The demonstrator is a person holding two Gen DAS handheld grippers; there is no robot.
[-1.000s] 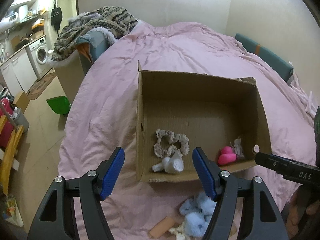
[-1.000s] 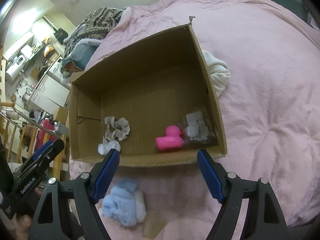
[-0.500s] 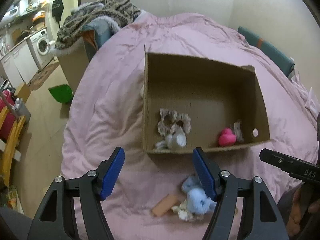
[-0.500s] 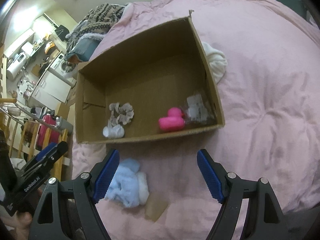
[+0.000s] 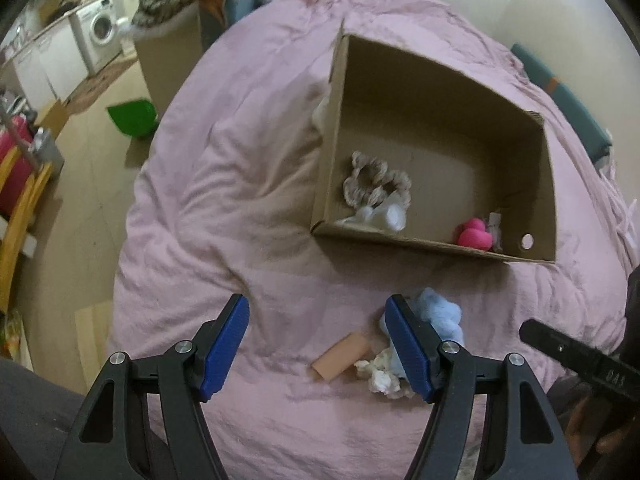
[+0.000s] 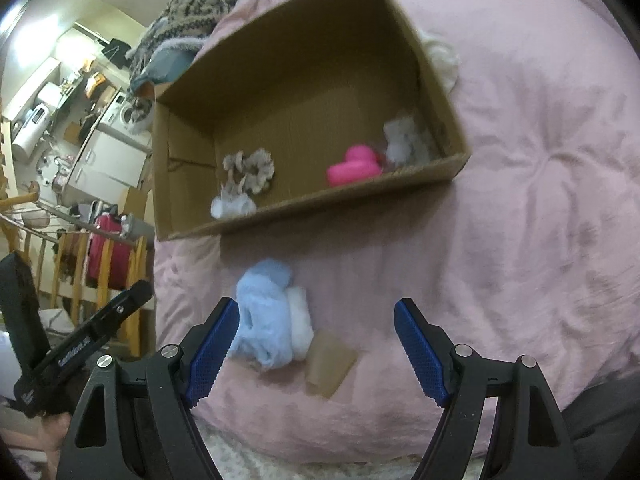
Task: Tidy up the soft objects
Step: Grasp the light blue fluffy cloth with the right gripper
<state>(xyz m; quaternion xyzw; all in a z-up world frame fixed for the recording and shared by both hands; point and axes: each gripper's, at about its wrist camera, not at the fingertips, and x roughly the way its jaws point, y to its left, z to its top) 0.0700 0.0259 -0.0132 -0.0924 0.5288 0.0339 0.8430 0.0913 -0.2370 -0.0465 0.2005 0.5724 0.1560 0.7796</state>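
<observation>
From the left wrist, the left gripper (image 5: pixel 316 320) hangs over the pink bed cover (image 5: pixel 224 200) with its jaws released and nothing between them. Just past its right jaw lie a pale blue fluffy toy (image 5: pixel 438 316), a small cream scrap (image 5: pixel 380 376) and a tan block (image 5: pixel 340 356). Farther off, a cardboard box (image 5: pixel 536 184) sits on the bed, holding a beige scrunchie (image 5: pixel 376 184), a white soft piece (image 5: pixel 386 216) and a pink duck (image 5: pixel 474 236).

From the right wrist, the right gripper (image 6: pixel 316 320) also stands released and empty. The blue toy (image 6: pixel 266 312) lies just beside its left jaw, the tan block (image 6: pixel 330 364) nearer the camera. The box (image 6: pixel 304 216) lies beyond, with the duck (image 6: pixel 354 166) inside.
</observation>
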